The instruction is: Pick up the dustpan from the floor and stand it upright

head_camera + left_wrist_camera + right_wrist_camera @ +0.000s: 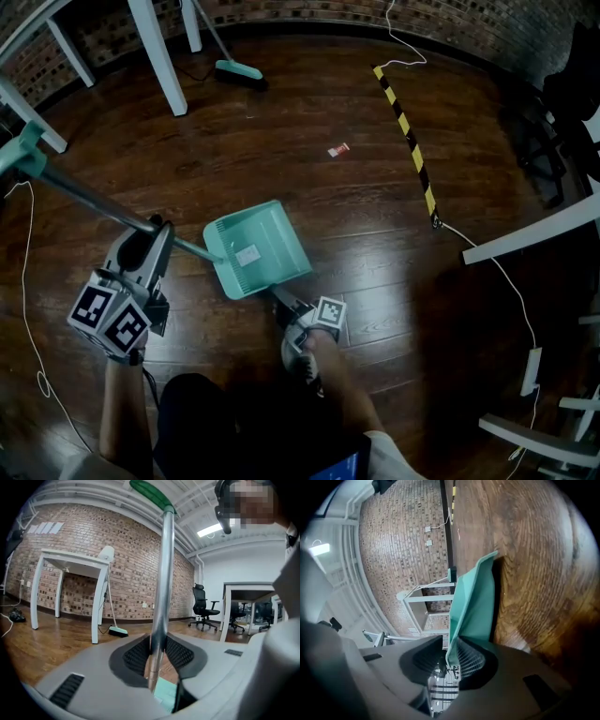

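Observation:
The teal dustpan [258,248] rests on the dark wooden floor, its mouth facing up and to the right in the head view. Its long metal handle [84,197] slants up to the left and ends in a teal grip [19,150]. My left gripper [159,227] is shut on the handle just above the pan; in the left gripper view the pole [164,573] runs up between the pads. My right gripper [281,302] is shut on the pan's near edge. The right gripper view is rolled sideways, with the teal wall [476,602] pinched between the pads.
A broom [239,72] leans by white table legs [159,56] at the back. A yellow-black strip [408,141] lies on the floor at the right, and a small red-white scrap [338,149] beyond the pan. White furniture [534,234] and cables are at the right edge.

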Available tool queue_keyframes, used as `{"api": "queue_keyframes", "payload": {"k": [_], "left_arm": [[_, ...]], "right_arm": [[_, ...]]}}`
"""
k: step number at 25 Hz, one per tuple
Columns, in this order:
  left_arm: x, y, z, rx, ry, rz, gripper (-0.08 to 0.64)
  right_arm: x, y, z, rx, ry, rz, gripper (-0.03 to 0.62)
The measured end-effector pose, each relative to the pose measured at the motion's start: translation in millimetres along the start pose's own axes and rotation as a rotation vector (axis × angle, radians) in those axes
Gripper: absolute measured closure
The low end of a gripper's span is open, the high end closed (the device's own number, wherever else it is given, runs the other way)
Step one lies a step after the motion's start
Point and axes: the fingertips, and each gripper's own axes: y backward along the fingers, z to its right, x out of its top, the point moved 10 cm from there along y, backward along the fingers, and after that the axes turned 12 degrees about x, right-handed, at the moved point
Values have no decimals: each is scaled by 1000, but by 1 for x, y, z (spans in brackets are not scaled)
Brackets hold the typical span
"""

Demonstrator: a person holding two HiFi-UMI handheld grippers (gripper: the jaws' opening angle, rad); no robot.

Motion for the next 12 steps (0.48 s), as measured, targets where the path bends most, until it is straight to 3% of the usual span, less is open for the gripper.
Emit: {"api": "queue_keyframes", "payload": {"k": [4, 7, 12], "left_arm": [[-2, 3, -3, 21, 68, 19, 437], [-3, 7, -4, 28, 77, 32, 421], [-11, 20, 3, 41, -15, 79, 360]], "right_arm": [[2, 5, -6, -1, -22, 23, 515], [6, 12, -18, 16, -7, 39, 515], [19, 12, -54, 79, 104, -9, 517]]}}
